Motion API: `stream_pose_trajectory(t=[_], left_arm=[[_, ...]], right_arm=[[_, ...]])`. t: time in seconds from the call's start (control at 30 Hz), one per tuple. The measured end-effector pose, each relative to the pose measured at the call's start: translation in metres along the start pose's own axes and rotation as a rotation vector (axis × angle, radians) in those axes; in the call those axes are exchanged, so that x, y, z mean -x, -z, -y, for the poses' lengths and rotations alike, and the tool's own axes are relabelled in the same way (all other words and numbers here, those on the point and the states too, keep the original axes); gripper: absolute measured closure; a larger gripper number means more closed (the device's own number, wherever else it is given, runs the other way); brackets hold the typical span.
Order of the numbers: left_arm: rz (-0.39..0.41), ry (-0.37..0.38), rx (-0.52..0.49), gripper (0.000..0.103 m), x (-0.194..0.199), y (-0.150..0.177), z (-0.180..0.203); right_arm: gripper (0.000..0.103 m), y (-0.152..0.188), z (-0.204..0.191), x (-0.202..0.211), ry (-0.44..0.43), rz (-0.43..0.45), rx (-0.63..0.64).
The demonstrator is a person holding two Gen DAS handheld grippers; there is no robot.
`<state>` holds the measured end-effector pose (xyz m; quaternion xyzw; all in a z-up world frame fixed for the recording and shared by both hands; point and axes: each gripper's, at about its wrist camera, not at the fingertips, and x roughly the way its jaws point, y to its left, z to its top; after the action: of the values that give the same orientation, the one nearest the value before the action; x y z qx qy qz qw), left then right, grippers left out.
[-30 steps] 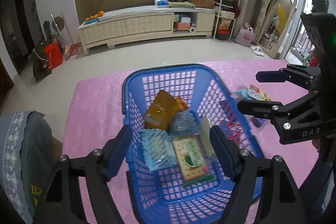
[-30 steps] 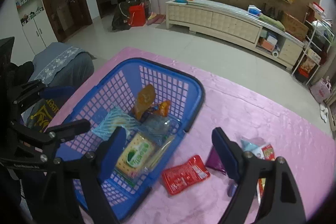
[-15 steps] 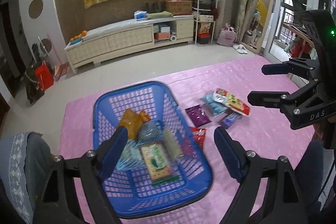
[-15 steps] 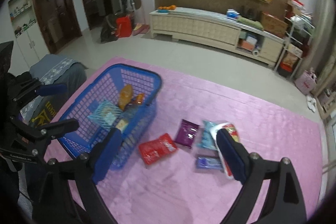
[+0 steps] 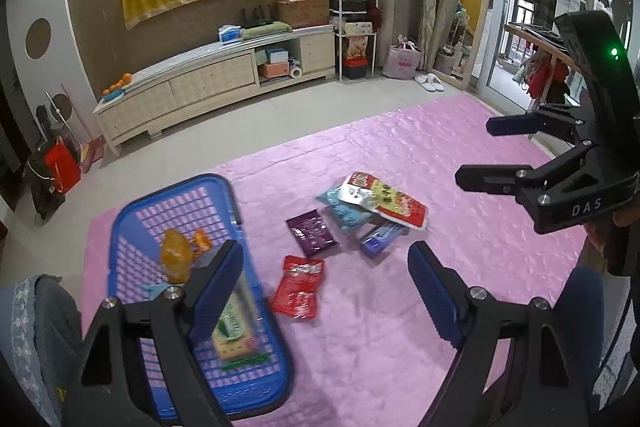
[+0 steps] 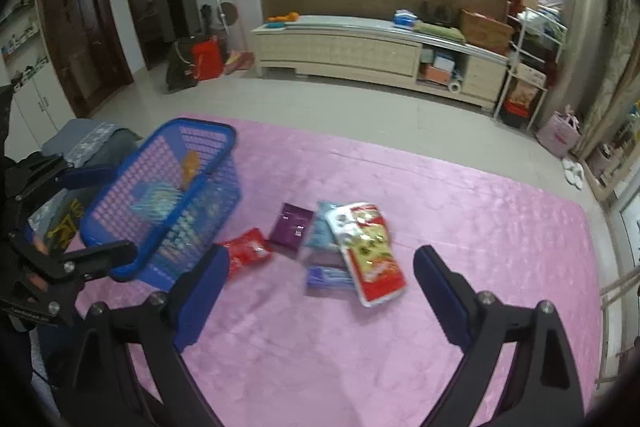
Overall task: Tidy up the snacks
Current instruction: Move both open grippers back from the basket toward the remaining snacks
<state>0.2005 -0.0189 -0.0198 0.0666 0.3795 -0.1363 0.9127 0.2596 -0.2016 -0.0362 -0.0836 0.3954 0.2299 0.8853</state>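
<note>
Both grippers, left gripper [image 5: 326, 291] and right gripper [image 6: 316, 283], are black frames with silver screws, blue ribbed pads, white "DAS" lettering and a green light.

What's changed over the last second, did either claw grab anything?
Nothing grabbed. Both the left claw and the right claw pulled back from the blue basket, open and empty, bringing the loose packets, like the red packet, into view. Basket contents and packets lie as before.

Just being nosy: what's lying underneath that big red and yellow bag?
Under the red and yellow bag lie a light blue packet and a blue-purple packet, each partly showing. Anything else beneath is covered.
</note>
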Motion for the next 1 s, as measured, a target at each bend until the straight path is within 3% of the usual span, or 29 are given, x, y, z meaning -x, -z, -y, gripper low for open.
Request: stream_pose_trajectory(t=[0.3,0.8,1.0], left_arm=[[-0.082,0.019,0.071,0.020,-0.054,0.006,0.020],[-0.203,-0.022,0.168,0.020,-0.152,0.011,0.027],[-0.231,0.017,0.207,0.020,-0.181,0.017,0.018]], right_arm=[[0.008,0.014,0.036,-0.029,-0.045,-0.042,0.036],[0.008,0.025,0.069,-0.128,-0.115,-0.152,0.172],[0.008,0.021,0.073,-0.171,-0.187,-0.210,0.184]])
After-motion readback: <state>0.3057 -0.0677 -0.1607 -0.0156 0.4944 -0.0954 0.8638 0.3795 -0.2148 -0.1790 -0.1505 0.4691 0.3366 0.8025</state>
